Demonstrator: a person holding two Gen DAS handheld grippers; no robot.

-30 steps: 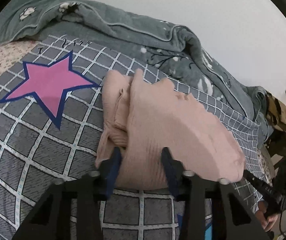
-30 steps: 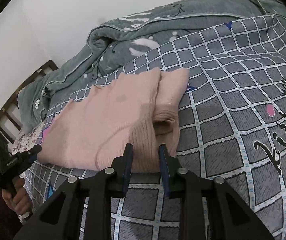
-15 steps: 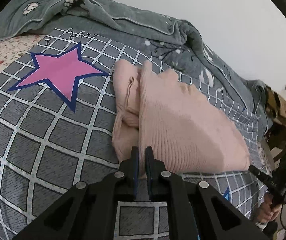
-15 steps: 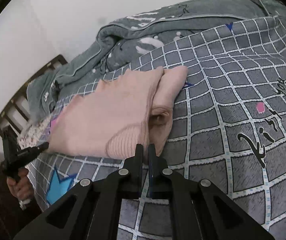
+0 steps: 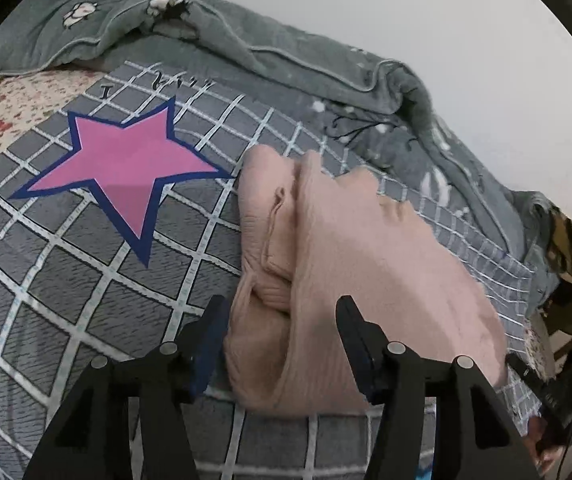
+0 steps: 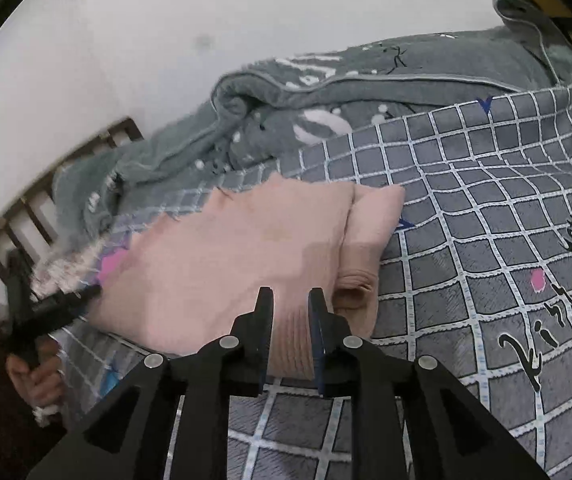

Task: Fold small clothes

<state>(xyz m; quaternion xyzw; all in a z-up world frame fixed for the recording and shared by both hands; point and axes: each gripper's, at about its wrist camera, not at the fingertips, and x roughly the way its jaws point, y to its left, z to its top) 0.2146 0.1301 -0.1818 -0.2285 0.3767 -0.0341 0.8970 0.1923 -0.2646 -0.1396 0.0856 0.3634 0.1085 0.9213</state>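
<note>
1. I see the folded pale pink ribbed knit garment [image 5: 366,264] lying on the grey bedspread with white grid lines [image 5: 85,280], near the middle of the bed, long side running across both views

2. My left gripper [image 5: 281,320] sits at the garment's near hem; fingers wide apart, one blue-padded finger [image 5: 209,332] just off the left edge of the cloth, the other over the top layer. Nothing is pinched between them

3. My right gripper [image 6: 290,320] is at the opposite near end of the same garment [image 6: 245,256]; fingers apart with a narrower gap, ribbed hem showing between them. I cannot tell whether the pads touch the fabric

4. From the left wrist the garment shows a rolled inner layer, a tucked sleeve or cuff, bulging at its left edge under the flat top layer

5. A large pink star with dark blue outline [image 5: 121,172] is printed on the bedspread, just left of the garment, one point nearly touching it

6. A rumpled grey-green plush blanket with white motifs [image 5: 286,64] is heaped along the far side of the bed against the white wall [image 6: 125,40]

7. Black script lettering [image 6: 538,336] is printed on the bedspread right of the garment in the right wrist view

8. A dark wooden slatted headboard [image 6: 45,200] stands at far left in that view; the picture is blurred there
</note>
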